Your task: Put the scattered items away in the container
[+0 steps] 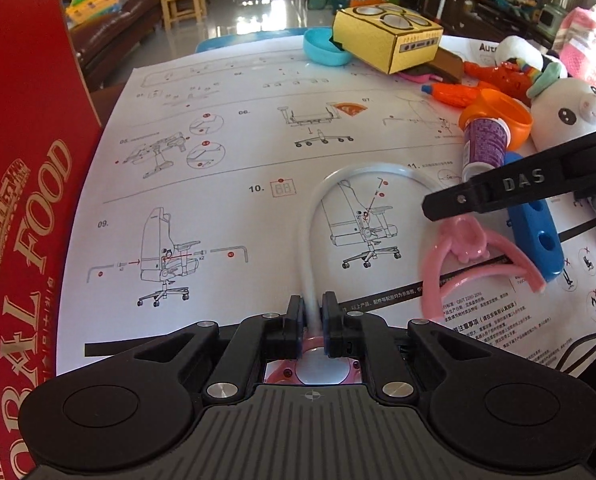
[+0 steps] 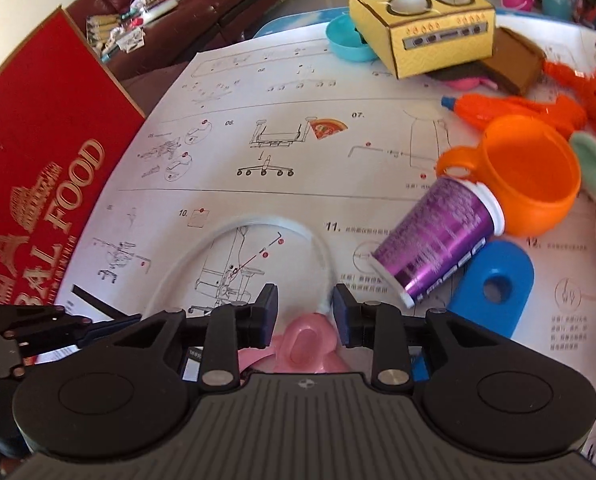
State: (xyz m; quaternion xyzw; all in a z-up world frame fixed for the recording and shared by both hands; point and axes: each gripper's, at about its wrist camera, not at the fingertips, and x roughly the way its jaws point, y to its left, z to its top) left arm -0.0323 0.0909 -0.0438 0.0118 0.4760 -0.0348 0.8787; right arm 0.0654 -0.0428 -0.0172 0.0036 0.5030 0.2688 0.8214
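A toy stethoscope lies on a large instruction sheet. Its white tube loops across the paper to a pink forked headpiece. My left gripper is shut on the white tube just above the round pink chest piece. My right gripper hangs over the pink headpiece, which sits low between its open jaws; I see no firm pinch. The white tube runs past its right finger. The red "FOOD" box stands at the left.
To the right lie a purple cup, an orange cup, a blue block with holes, orange toys and a white plush. At the back sit a yellow cardboard stove and a teal bowl.
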